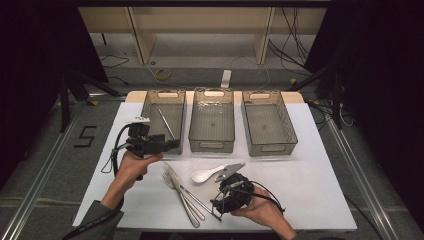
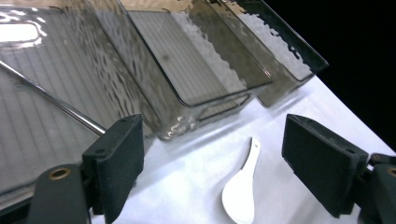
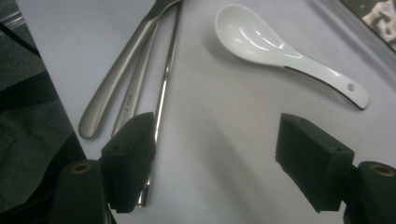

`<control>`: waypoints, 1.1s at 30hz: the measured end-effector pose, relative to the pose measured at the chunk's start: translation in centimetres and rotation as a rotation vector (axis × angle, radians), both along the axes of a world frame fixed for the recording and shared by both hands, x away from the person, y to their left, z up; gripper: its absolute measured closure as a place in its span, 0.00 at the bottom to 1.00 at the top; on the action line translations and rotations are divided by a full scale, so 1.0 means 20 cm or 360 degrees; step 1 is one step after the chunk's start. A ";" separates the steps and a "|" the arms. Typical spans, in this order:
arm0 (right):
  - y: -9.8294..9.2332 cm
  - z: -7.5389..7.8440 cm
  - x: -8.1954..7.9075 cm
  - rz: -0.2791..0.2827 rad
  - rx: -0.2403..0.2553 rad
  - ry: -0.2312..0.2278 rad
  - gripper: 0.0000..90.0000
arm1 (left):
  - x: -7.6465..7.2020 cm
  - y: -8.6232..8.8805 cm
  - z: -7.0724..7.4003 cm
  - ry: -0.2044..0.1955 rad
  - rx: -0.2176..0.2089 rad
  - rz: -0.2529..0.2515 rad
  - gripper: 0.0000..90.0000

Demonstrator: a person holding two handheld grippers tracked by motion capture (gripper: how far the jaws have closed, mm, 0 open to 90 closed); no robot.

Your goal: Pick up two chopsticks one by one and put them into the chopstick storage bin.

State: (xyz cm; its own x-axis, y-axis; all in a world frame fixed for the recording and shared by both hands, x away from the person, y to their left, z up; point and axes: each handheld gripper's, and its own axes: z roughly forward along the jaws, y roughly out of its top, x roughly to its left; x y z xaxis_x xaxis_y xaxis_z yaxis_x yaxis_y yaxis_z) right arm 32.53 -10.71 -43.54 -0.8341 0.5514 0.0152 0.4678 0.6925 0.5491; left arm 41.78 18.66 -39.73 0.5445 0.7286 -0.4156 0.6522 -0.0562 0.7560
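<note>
**Here: cutlery on the sheet, both grippers empty**

Loosely grouped on the white sheet (image 1: 310,200) lie a white spoon (image 1: 206,174), a fork (image 1: 176,192), a knife (image 1: 184,199) and a thin metal rod (image 1: 197,199), all in front of three clear bins (image 1: 213,121). A second thin metal rod (image 1: 166,123) lies inside the left bin (image 1: 163,120).

The left gripper (image 1: 167,146) hovers at the near end of the left bin, pointing right, its jaws spread wide with nothing between them. The left hand (image 1: 131,167) grips it from below, forearm angled in from the bottom left.

The right gripper (image 1: 220,202) sits low beside the cutlery, pointing left, jaws likewise wide and empty. The right hand (image 1: 260,205) cups it from the right.
</note>
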 end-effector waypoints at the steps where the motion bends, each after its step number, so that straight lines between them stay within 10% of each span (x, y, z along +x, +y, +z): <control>1: 0.01 0.00 0.00 0.0015 -0.0005 0.0006 0.33 | -0.02 0.00 -0.01 -0.0016 0.0005 -0.0002 0.23; 33: 0.16 -0.06 0.02 0.0102 -0.0225 0.0123 0.45 | -0.26 -0.03 -0.07 -0.0211 -0.0041 -0.0030 0.21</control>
